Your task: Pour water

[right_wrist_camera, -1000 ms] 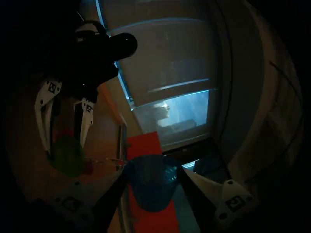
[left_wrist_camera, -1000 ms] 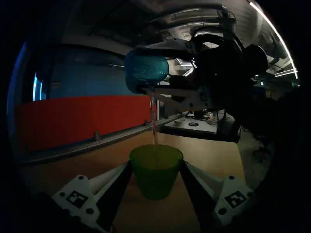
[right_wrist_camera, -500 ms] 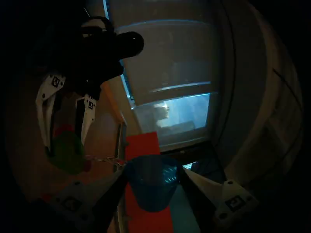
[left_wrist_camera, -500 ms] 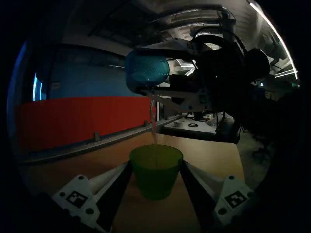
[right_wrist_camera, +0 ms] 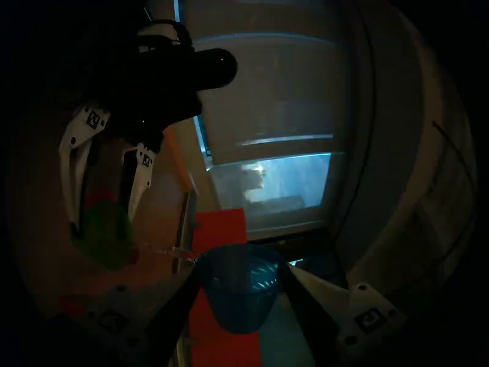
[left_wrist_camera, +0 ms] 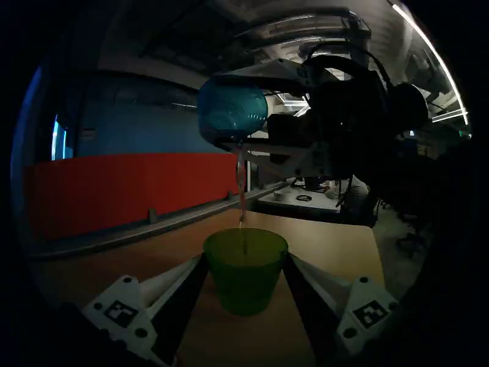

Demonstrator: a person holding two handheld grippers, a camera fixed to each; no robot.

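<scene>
In the left gripper view my left gripper (left_wrist_camera: 244,275) is shut on a green cup (left_wrist_camera: 245,269), held upright above a wooden table (left_wrist_camera: 330,238). Above it my right gripper (left_wrist_camera: 244,107) holds a blue cup (left_wrist_camera: 232,113) tipped over, and a thin stream of water (left_wrist_camera: 241,189) falls from it into the green cup. In the right gripper view my right gripper (right_wrist_camera: 241,287) is shut on the blue cup (right_wrist_camera: 239,287), tipped sideways. Water (right_wrist_camera: 162,249) runs from its rim toward the green cup (right_wrist_camera: 105,235), which sits between the left gripper's white fingers (right_wrist_camera: 72,165).
A red partition (left_wrist_camera: 122,183) runs along the table's far edge in a dim room. Another desk (left_wrist_camera: 305,199) with small items stands behind the table. Ceiling lights (left_wrist_camera: 428,49) glow at the upper right. A lit window (right_wrist_camera: 269,183) appears in the right gripper view.
The blue cup has tipped a little further and shifted slightly. The water keeps running into the green cup. The left gripper and green cup have stayed where they were.
</scene>
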